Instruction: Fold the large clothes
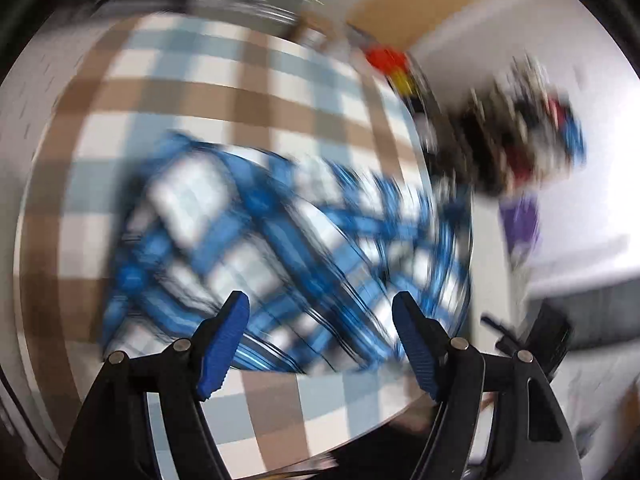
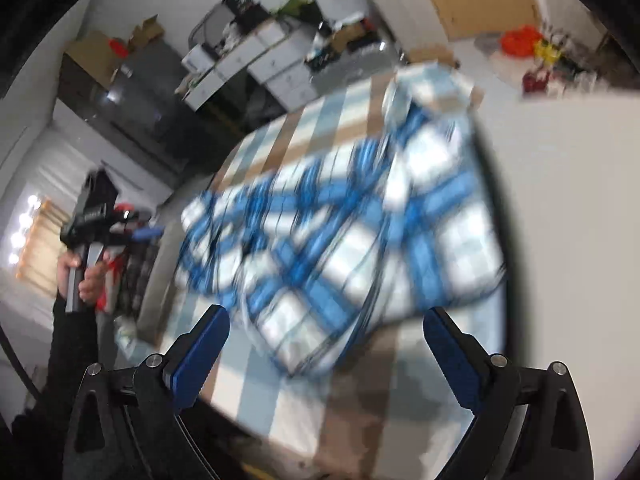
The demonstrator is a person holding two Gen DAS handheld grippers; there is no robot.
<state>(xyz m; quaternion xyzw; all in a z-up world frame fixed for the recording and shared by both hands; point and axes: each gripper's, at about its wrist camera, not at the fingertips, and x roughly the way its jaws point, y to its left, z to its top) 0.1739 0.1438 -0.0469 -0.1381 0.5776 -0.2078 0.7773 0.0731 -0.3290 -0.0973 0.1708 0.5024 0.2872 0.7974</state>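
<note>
On the checked tabletop (image 2: 280,392), the blue-and-white plaid shirt (image 2: 340,232) looks folded; both grippers' jaws hang wide apart, holding nothing.

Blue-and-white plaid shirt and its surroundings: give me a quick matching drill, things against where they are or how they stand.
Things:
1. blue-and-white plaid shirt
2. right claw
3. brown-and-pale-blue checked tablecloth
4. left claw

States:
A. spread under the garment
B. open, empty, above the near table edge
C. lying bunched on the table
D. open, empty, over the garment's near edge

Pairs: 1-C, 2-B, 3-A, 4-D
</note>
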